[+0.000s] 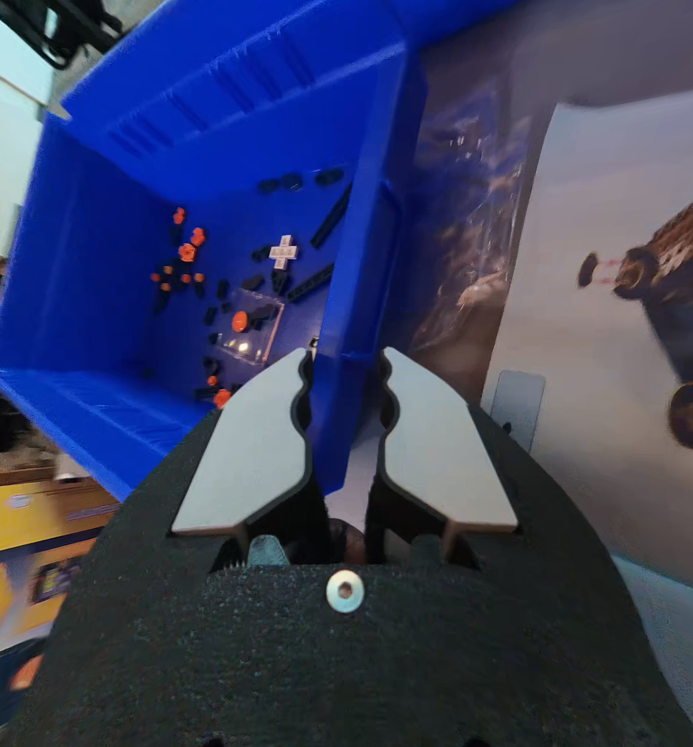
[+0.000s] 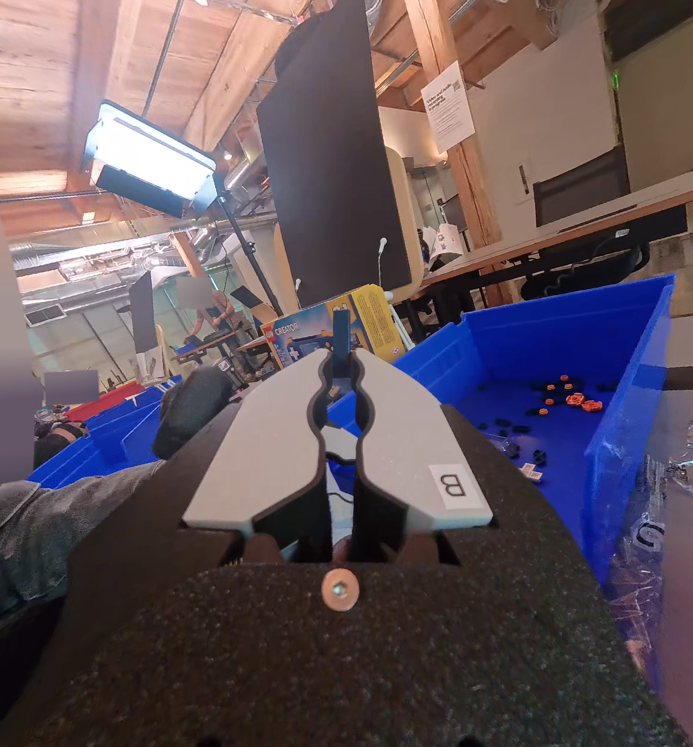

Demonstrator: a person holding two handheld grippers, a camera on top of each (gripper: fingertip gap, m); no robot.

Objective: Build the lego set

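Blue bin [image 1: 223, 133], tilted, on the tabletop beside a printed sheet [image 1: 603, 283] and clear plastic bag [image 1: 470, 226]. Left gripper [image 1: 344, 355] straddling the bin's side wall [image 1: 348, 283], fingers [image 1: 255, 436] spread either side; contact with the wall not clear. Seen only in the left wrist view: white cross-shaped piece [image 1: 283, 251] and clear square tile [image 1: 251, 327] among orange and black small parts [image 1: 187, 250]. Seen only in the right wrist view: right gripper [image 2: 341, 355] pinching a dark blue narrow bar [image 2: 340, 335], upright, with a yellow toy box [image 2: 336, 327] behind and studio light [image 2: 150, 157] overhead.
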